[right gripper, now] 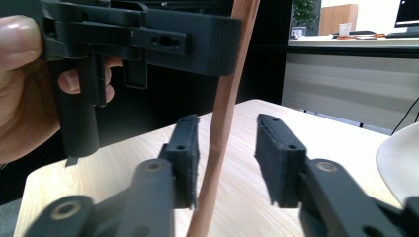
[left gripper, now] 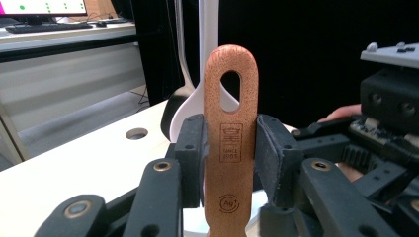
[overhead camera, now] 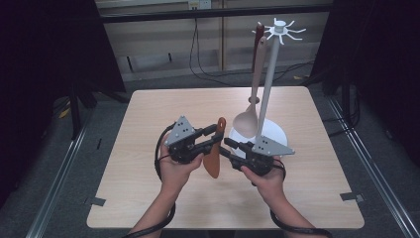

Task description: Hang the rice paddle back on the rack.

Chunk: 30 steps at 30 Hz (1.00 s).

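Black pads of the left gripper [left gripper: 230, 153] press on both flat edges of a wooden spatula [left gripper: 230, 143], just below the oval hole in its handle; the jaws stand only partly closed because the handle fills the gap between them. From above, the left gripper [overhead camera: 219, 133] holds the spatula [overhead camera: 214, 151] upright above the wooden table [overhead camera: 148, 114], handle end up and its broad orange-brown blade hanging down, just left of the white utensil stand [overhead camera: 268, 79]. A pale spoon [overhead camera: 248, 116] hangs from one of the stand's hooks, its bowl close to the stand's round white base [overhead camera: 275, 131].

Right of the spatula sits the right gripper [overhead camera: 229, 148], nosing in at the blade. Its own view shows the right gripper [right gripper: 227, 163] with the spatula's thin edge [right gripper: 222, 113] running between its pads: the left pad seems to touch the wood, though the angle leaves that uncertain, while a clear gap separates it from the right pad. So these jaws are not clamped on it.
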Available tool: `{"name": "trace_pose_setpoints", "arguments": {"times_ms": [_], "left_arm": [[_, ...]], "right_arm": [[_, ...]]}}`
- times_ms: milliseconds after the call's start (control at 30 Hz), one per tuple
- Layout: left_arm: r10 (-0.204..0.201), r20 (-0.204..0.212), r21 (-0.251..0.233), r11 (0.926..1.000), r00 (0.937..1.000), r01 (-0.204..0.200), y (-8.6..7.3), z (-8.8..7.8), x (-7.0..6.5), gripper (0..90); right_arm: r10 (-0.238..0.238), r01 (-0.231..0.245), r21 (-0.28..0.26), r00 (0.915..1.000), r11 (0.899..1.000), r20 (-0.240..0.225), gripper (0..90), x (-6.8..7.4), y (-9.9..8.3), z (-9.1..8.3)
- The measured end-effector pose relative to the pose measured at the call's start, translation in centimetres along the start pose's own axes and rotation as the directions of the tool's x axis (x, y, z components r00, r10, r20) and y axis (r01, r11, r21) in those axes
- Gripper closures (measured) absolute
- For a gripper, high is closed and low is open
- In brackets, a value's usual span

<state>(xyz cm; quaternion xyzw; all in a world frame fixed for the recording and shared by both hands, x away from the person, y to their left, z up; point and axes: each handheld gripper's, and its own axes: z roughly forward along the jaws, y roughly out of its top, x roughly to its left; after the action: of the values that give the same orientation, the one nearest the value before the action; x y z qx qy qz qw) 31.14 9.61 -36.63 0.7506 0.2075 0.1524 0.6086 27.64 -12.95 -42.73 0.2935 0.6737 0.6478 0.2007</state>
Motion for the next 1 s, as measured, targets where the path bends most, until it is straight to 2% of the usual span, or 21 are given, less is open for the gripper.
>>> {"name": "trace_pose_setpoints", "arguments": {"times_ms": [100,167,200,233,267,300,333,367,500,533,567,600,633,733,800,833,867,933,967,1000], "left_arm": [[-0.019,-0.005,-0.01,0.9998,0.9998,0.019,0.0,0.4,-0.5,65.7],[-0.006,-0.01,-0.002,1.0,0.9999,0.006,0.0,0.5,-0.7,65.7],[-0.009,-0.024,-0.002,1.0,0.9997,0.009,0.0,0.5,-0.8,65.7],[-0.008,-0.026,-0.013,0.9999,0.9996,0.008,0.0,0.6,-0.8,65.7],[-0.02,-0.008,-0.018,0.9996,0.9998,0.02,0.0,0.7,-0.8,65.7],[-0.02,-0.008,-0.018,0.9996,0.9998,0.02,0.0,0.7,-0.8,65.7],[-0.018,-0.024,-0.016,0.9997,0.9996,0.017,0.0,0.7,-1.0,65.7],[-0.005,-0.023,-0.018,0.9998,0.9997,0.005,0.1,0.7,-0.9,65.7],[-0.006,-0.028,-0.013,0.9999,0.9996,0.006,0.2,0.6,-0.9,66.0],[-0.007,-0.027,-0.026,0.9996,0.9996,0.006,0.1,0.6,-0.9,66.0],[-0.014,-0.004,-0.029,0.9995,0.9999,0.014,0.1,0.4,-0.6,76.8],[-0.03,0.002,-0.023,0.9993,0.9996,0.03,0.0,0.4,-0.4,75.2],[-0.021,0.01,-0.005,0.9998,0.9997,0.021,0.0,0.4,-0.2,68.8],[-0.045,-0.006,0.003,0.999,0.999,0.045,-0.3,0.3,-0.1,56.0],[-0.048,-0.005,-0.003,0.9988,0.9988,0.048,-0.5,0.2,0.1,53.3],[-0.052,-0.037,-0.004,0.9986,0.9979,0.052,-0.6,0.1,0.2,48.6],[-0.054,-0.033,0.001,0.9985,0.998,0.055,-0.8,-0.1,0.6,44.0],[-0.053,-0.037,0.005,0.9986,0.9979,0.053,-1.0,-0.2,0.9,41.8],[-0.053,-0.085,0.012,0.9984,0.995,0.055,-1.1,-0.2,0.8,39.4],[-0.053,-0.054,0.013,0.9984,0.9971,0.054,-1.3,-0.2,1.1,35.5]], "right_arm": [[0.01,-0.01,-0.002,0.9996,1.0,0.026,68.2,0.1,-0.1,0.3],[0.01,-0.01,-0.007,0.9989,1.0,0.046,70.7,0.1,-0.1,0.5],[0.02,-0.02,-0.02,0.9991,1.0,0.038,72.8,0.1,-0.2,0.6],[0.022,-0.021,-0.024,0.9986,0.999,0.048,73.6,0.2,-0.2,0.6],[0.028,-0.027,-0.032,0.9986,0.999,0.046,76.7,0.2,-0.1,0.7],[0.028,-0.027,-0.032,0.9986,0.999,0.046,76.7,0.2,-0.1,0.7],[0.034,-0.032,-0.035,0.9986,0.999,0.042,77.4,0.2,-0.1,0.7],[0.028,-0.026,-0.039,0.9982,0.999,0.053,79.8,0.3,-0.1,0.7],[0.026,-0.023,-0.05,0.9977,0.999,0.063,82.6,0.2,-0.1,0.7],[0.016,-0.013,-0.045,0.9978,0.999,0.065,83.4,0.1,-0.1,0.6],[0.023,-0.019,-0.05,0.9973,0.999,0.07,83.5,-0.1,-0.2,0.4],[0.013,-0.01,-0.044,0.9976,0.999,0.068,83.5,-0.2,-0.1,0.3],[0.013,-0.011,-0.037,0.9971,0.999,0.074,83.6,-0.3,-0.1,0.2],[0.021,-0.019,-0.038,0.9976,0.999,0.065,83.6,-0.7,0.0,-0.2],[0.022,-0.02,-0.035,0.9977,0.999,0.064,83.6,-0.8,0.0,-0.3],[0.021,-0.019,-0.032,0.9979,0.999,0.061,83.6,-1.1,0.1,-0.5],[0.017,-0.015,-0.032,0.998,0.999,0.062,83.6,-1.3,0.2,-0.8],[0.015,-0.014,-0.032,0.9985,0.999,0.052,83.6,-1.5,0.3,-1.0],[0.012,-0.011,-0.03,0.9987,0.999,0.05,83.6,-1.6,0.4,-1.2],[0.012,-0.011,-0.03,0.9989,0.999,0.045,83.6,-1.7,0.5,-1.3]]}}
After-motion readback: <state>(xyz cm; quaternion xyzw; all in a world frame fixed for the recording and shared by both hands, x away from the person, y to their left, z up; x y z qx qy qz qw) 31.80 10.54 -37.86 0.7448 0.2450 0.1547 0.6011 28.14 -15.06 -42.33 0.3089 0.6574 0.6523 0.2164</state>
